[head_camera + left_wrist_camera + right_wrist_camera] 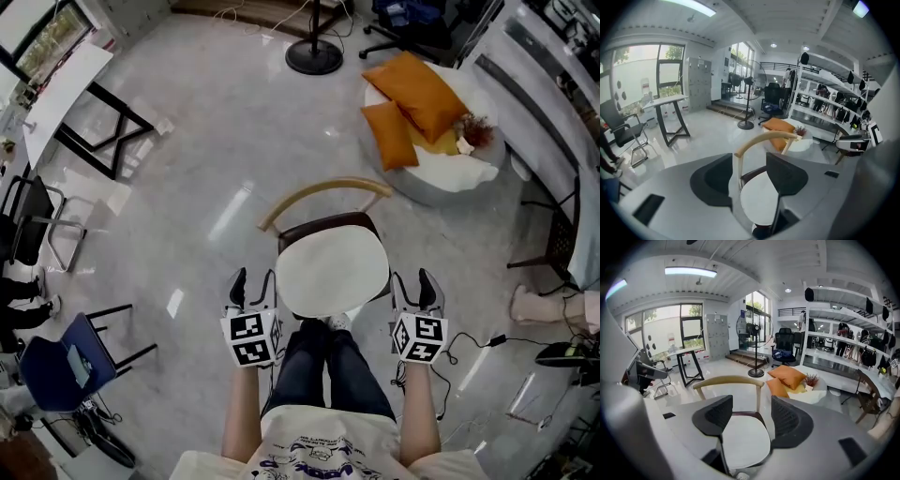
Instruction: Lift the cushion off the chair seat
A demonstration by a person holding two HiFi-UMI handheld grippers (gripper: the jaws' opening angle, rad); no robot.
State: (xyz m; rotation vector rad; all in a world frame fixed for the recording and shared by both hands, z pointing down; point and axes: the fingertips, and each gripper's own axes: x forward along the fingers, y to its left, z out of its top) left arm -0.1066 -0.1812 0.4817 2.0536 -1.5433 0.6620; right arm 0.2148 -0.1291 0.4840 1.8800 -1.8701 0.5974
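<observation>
Left claw (253, 283) and right claw (412, 281) are both wide open and empty, one just off each side of the white cushion (333, 272) lying flat on the chair (323, 195) seat between them, so neither's really closer.

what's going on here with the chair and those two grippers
A person stands facing a wooden chair with a curved pale backrest, holding a two-jaw gripper in each hand. The left gripper and right gripper hang open on either side of the round white cushion lying on the dark seat. Neither touches it yet; the cushion is not lifted.
</observation>
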